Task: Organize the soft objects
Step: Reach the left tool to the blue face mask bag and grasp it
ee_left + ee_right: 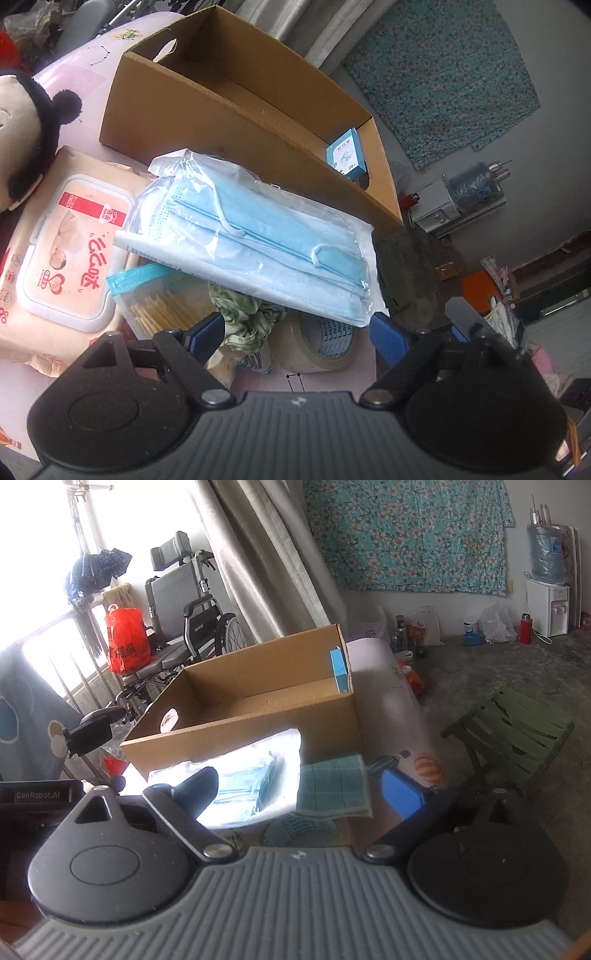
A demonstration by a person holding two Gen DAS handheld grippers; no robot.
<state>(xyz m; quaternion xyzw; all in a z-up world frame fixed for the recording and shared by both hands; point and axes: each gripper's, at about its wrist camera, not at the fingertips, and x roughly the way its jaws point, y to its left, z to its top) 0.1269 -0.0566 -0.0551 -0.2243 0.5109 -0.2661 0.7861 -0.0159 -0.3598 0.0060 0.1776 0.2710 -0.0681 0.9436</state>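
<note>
Apparently unpinched, mask packet (258,236) lies between left tongs (299,332) (gaping).

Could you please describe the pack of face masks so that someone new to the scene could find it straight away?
Start at the open cardboard box on the pink table. Just in front of it, the pack of face masks lies on top of the clutter, beside the wet wipes pack. It alone is a clear bag showing pale blue masks.
</note>
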